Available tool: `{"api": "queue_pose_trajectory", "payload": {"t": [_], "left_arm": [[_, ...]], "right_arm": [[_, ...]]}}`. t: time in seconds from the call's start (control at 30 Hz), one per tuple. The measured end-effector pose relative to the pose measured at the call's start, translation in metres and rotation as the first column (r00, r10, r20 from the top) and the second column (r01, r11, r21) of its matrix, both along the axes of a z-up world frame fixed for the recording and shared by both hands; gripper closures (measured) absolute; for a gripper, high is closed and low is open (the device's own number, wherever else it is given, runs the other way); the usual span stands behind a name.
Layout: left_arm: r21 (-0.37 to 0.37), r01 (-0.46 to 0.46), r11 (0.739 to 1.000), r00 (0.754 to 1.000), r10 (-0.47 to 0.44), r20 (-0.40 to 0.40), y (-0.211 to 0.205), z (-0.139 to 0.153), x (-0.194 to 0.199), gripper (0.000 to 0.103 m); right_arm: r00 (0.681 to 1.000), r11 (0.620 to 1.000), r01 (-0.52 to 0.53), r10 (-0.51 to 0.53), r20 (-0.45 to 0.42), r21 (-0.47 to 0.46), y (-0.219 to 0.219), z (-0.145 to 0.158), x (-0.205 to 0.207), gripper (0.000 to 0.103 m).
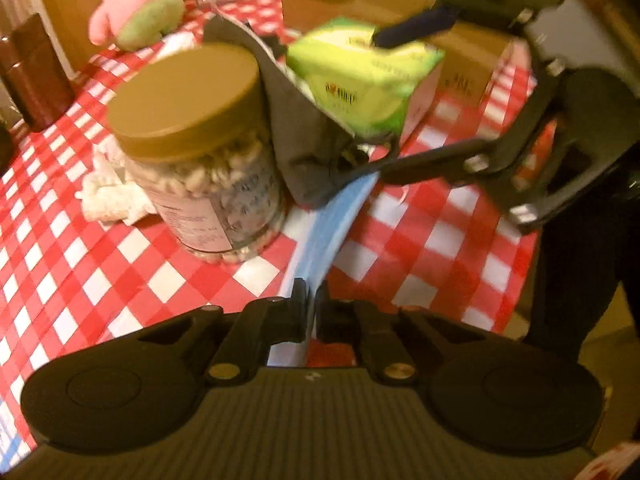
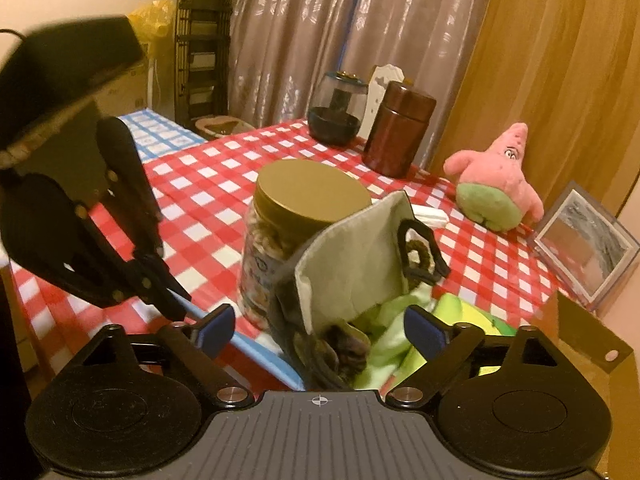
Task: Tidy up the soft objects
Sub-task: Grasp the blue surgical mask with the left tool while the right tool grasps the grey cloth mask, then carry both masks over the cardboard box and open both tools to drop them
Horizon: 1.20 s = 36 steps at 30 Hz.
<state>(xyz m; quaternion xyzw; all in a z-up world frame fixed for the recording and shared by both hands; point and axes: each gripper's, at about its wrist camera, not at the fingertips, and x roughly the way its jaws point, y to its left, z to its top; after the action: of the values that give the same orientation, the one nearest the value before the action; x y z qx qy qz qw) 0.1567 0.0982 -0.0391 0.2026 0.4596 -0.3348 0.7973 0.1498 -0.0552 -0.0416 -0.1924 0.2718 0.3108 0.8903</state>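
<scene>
On the checked tabletop (image 1: 100,264) by the jar (image 1: 200,152) | left gripper (image 1: 310,312) clamped on blue cloth (image 1: 332,224), edge-pinched for lifting | right gripper (image 2: 320,332) spread wide around grey pouch (image 2: 352,248), pads not pressing, likely steadying it for stuffing | pink plush (image 2: 496,176) waits far side.

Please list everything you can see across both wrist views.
Clear plastic jar with tan lid: one, centre of red-and-white checked tablecloth.
Grey fabric pouch: one, beside jar, open.
Light-blue flat strip: one, pinched by left gripper.
Green-yellow carton: one, behind pouch.
Pink star plush: one, far edge.
Brown canister: one, far side.
Cardboard box: one, behind carton.
Picture frame: one, right.
Left gripper: shut.
Right gripper: fingers open.
</scene>
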Motion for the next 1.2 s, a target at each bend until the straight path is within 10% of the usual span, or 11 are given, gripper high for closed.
{"api": "queue_pose_trajectory", "payload": {"t": [0.43, 0.57, 1.2], "left_arm": [[-0.020, -0.062, 0.998, 0.997, 0.063, 0.051, 0.027, 0.036, -0.023, 0.101], [-0.048, -0.083, 0.995, 0.995, 0.085, 0.054, 0.036, 0.043, -0.028, 0.101], [-0.181, -0.220, 0.959, 0.959, 0.247, 0.138, 0.040, 0.099, -0.052, 0.101]], "right_arm": [[0.996, 0.998, 0.051, -0.049, -0.068, 0.041, 0.031, -0.009, 0.034, 0.057], [0.995, 0.996, 0.072, -0.068, -0.073, 0.060, 0.027, -0.007, 0.039, 0.093], [0.990, 0.968, 0.129, -0.139, 0.035, 0.215, -0.043, 0.102, 0.042, 0.097]]}}
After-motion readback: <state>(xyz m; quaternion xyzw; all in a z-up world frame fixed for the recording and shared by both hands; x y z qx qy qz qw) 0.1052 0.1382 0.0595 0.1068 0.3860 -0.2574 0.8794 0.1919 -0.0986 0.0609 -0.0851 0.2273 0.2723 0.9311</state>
